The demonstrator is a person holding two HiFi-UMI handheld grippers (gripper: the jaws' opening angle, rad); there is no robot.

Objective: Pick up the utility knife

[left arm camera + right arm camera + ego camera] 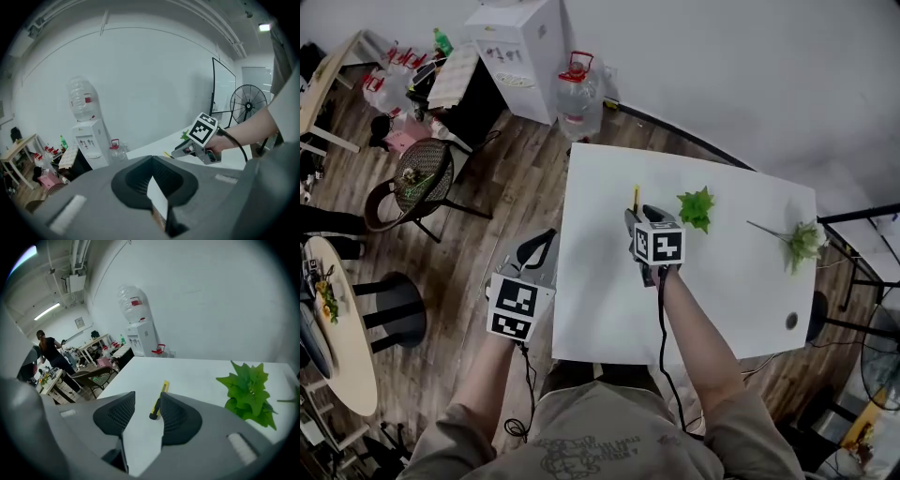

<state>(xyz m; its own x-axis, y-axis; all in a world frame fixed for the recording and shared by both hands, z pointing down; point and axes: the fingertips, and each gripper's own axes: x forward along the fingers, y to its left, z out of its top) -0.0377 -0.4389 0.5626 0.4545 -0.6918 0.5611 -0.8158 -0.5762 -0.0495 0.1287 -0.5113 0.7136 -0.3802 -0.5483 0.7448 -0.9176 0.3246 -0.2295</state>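
The utility knife (635, 198), yellow with a black end, lies on the white table (600, 300) near its far left side. My right gripper (639, 217) hovers just short of it, jaws open and empty. In the right gripper view the knife (159, 402) lies a little beyond the gap between the two dark pads (179, 417), slightly towards the right one. My left gripper (538, 247) hangs over the wooden floor left of the table edge. Its jaws (151, 161) are shut on nothing, and it looks across at the right gripper (199, 140).
A green leafy sprig (697, 208) lies right of the knife, close to the right gripper. A pale flower stem (802, 242) lies at the table's far right. A water dispenser (520, 56), a bottle (578, 94) and a chair (417, 183) stand on the floor to the left.
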